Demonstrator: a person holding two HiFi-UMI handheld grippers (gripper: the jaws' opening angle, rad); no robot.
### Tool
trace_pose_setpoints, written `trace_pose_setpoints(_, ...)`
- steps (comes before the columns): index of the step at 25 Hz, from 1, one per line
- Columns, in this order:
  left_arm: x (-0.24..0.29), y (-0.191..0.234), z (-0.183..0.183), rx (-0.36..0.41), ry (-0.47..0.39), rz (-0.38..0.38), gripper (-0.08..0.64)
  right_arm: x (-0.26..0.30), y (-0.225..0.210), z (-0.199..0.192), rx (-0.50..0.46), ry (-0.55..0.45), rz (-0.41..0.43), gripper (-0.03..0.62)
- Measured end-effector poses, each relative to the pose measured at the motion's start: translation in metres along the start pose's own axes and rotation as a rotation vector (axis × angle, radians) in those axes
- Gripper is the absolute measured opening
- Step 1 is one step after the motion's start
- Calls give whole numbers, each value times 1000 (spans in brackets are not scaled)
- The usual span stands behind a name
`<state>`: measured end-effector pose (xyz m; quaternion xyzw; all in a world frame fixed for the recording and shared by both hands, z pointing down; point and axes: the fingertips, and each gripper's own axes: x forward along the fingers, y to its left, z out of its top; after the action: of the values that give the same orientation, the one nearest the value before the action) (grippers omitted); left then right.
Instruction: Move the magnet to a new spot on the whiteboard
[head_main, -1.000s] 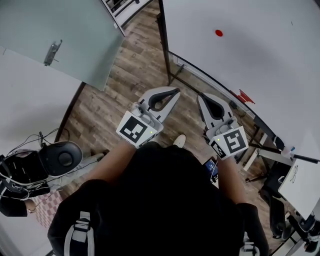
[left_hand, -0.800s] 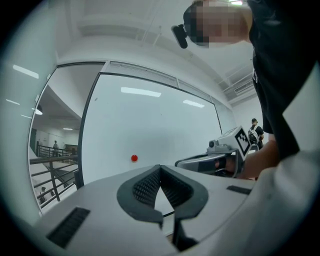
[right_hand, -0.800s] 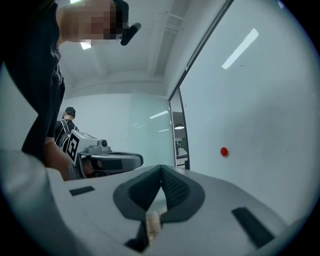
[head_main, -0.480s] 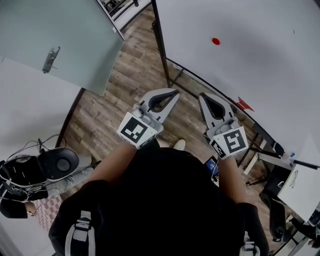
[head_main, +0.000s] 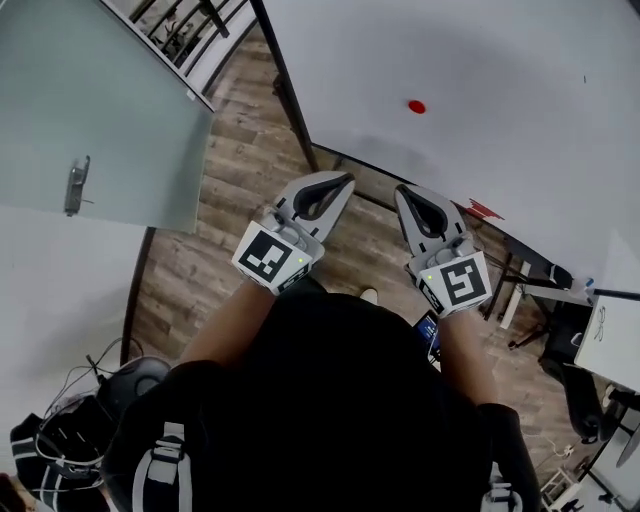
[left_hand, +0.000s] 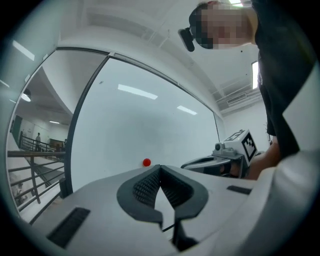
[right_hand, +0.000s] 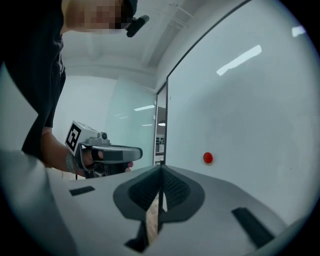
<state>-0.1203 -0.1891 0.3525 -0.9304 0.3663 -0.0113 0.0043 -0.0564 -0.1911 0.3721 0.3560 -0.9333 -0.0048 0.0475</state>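
A small round red magnet (head_main: 416, 106) sticks to the big whiteboard (head_main: 500, 70) ahead of me; it also shows as a red dot (left_hand: 146, 162) in the left gripper view and as a red dot (right_hand: 208, 158) in the right gripper view. My left gripper (head_main: 347, 181) is held at waist height, jaws shut and empty, pointing toward the board. Beside it, my right gripper (head_main: 403, 191) is likewise shut with nothing in it. Both are well short of the magnet. Each gripper sees the other: the right gripper (left_hand: 200, 162) and the left gripper (right_hand: 135, 150).
The whiteboard's dark frame post (head_main: 285, 95) stands on a wood floor (head_main: 240, 150). A frosted glass door (head_main: 90, 110) with a handle is at the left. A red object (head_main: 487, 209) and stand legs sit under the board at right. Cables and gear (head_main: 70, 430) lie at lower left.
The view has shifted toward the board: the magnet and board edge sit lower and further left, the door has slid left. Both grippers hold the same shut pose before my body.
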Motion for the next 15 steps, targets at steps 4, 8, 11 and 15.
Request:
trace_pose_setpoints(4, 13, 24, 0, 29, 8, -89, 4, 23, -14, 2, 10, 16, -135, 0)
trace_pose_setpoints(8, 24, 46, 2, 22, 10, -187, 4, 45, -24, 7, 19, 33, -267, 0)
trace_pose_setpoints(11, 31, 60, 4, 10, -15, -254, 5, 58, -25, 9, 18, 47, -339, 0)
trace_pose_setpoints(15, 36, 71, 4, 10, -24, -325, 3, 64, -32, 7, 30, 62, -448, 0)
